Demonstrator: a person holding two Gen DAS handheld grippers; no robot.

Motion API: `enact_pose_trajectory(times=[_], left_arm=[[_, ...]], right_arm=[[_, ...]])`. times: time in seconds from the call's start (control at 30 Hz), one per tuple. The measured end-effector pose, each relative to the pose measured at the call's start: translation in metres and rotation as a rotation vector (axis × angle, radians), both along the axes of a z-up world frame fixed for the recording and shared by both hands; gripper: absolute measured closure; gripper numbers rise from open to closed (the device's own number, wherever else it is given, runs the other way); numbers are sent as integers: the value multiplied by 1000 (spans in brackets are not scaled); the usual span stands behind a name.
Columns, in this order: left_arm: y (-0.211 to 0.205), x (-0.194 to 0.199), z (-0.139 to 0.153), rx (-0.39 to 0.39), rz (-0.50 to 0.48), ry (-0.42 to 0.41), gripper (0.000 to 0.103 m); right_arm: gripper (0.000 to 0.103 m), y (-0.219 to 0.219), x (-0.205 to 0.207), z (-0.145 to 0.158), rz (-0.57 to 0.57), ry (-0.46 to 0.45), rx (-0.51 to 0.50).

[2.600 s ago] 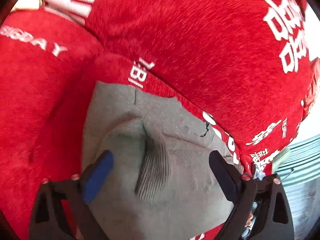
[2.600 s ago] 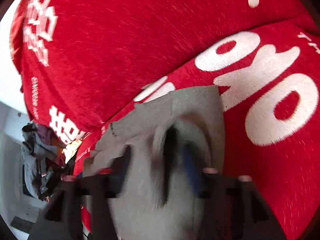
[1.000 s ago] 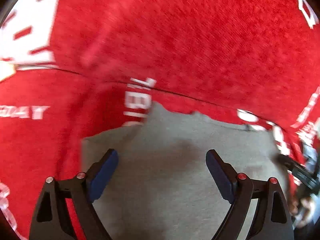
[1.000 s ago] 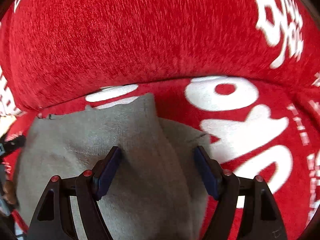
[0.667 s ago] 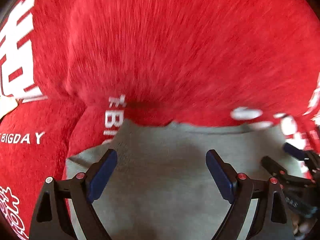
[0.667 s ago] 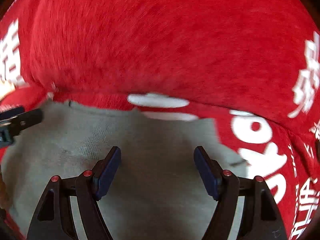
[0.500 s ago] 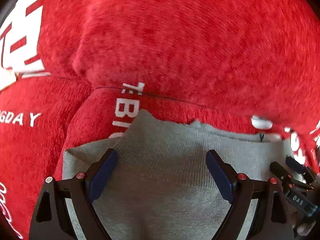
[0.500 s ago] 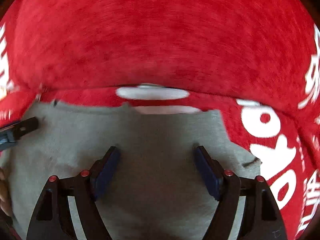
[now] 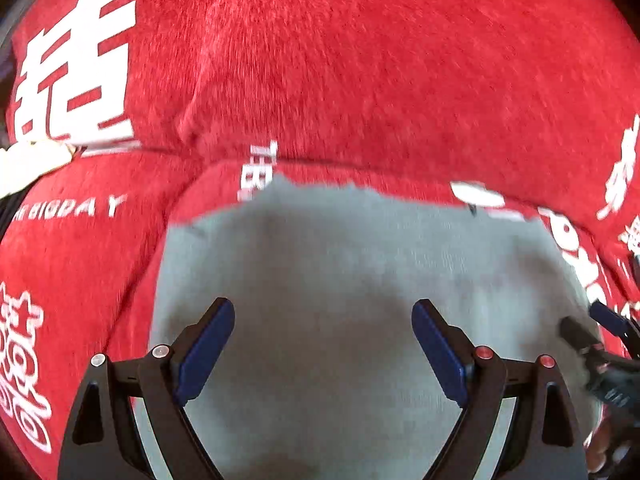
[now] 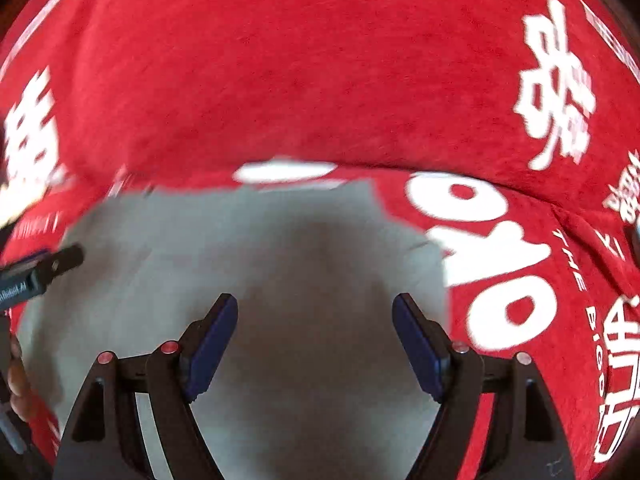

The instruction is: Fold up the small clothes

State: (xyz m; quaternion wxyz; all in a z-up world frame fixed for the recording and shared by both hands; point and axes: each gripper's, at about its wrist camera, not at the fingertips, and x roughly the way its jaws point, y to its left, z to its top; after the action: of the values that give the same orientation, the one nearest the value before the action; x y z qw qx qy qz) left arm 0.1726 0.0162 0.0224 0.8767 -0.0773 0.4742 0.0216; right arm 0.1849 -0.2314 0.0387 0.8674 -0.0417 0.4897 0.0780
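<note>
A small grey knit garment (image 9: 352, 264) lies spread flat on the red sofa seat (image 9: 80, 248), its far edge near the seat's back crease. It also shows in the right wrist view (image 10: 248, 248). My left gripper (image 9: 323, 332) is open and empty, hovering over the garment's left part. My right gripper (image 10: 314, 326) is open and empty over its right part. The right gripper's tip shows at the right edge of the left wrist view (image 9: 600, 332); the left gripper's tip shows at the left edge of the right wrist view (image 10: 44, 266).
A red sofa backrest (image 9: 360, 60) with white printed characters rises close behind the garment. The seat cushion (image 10: 520, 280) carries large white lettering to the right. A pale object (image 9: 28, 160) lies at the far left by the crease.
The bunched, folded garment from earlier now lies spread flat. Both open grippers have drawn back a little from the backrest, and the views are slightly blurred by motion.
</note>
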Motion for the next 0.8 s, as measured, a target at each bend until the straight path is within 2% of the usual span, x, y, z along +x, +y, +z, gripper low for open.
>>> enact_pose_trajectory(times=[0.07, 0.13, 0.2, 0.3, 0.37, 0.43, 0.47, 0.6, 0.7, 0.77, 0.8], left_arm=[[5, -10, -10, 31, 5, 28, 12], [23, -19, -20, 59, 43, 48, 12], [47, -28, -22, -7, 47, 47, 12], [74, -37, -15, 14, 141, 65, 12], [92, -51, -9, -79, 179, 58, 12], [103, -71, -4, -157, 231, 20, 12], [101, -77, -2, -166, 235, 12, 12], [65, -99, -4, -185, 163, 1, 12], [27, -111, -4, -79, 88, -17, 12], [20, -115, -14, 0, 74, -3, 12], [22, -115, -20, 30, 80, 21, 12]], right_arm=[[21, 6, -12, -12, 15, 8, -65], [20, -7, -17, -14, -8, -19, -37], [20, -32, -21, -12, -77, 2, 1], [19, -65, -29, -7, -177, 31, 13], [19, -78, -42, 5, -220, 37, 65], [19, -71, -59, 19, -222, -4, 54], [19, -63, -66, 24, -201, -28, 60], [19, -2, -86, 23, -60, -40, 47], [19, 36, -100, 6, 23, -18, -41], [19, 36, -102, -11, 23, 6, -68], [19, 26, -106, -13, 7, -7, -40]])
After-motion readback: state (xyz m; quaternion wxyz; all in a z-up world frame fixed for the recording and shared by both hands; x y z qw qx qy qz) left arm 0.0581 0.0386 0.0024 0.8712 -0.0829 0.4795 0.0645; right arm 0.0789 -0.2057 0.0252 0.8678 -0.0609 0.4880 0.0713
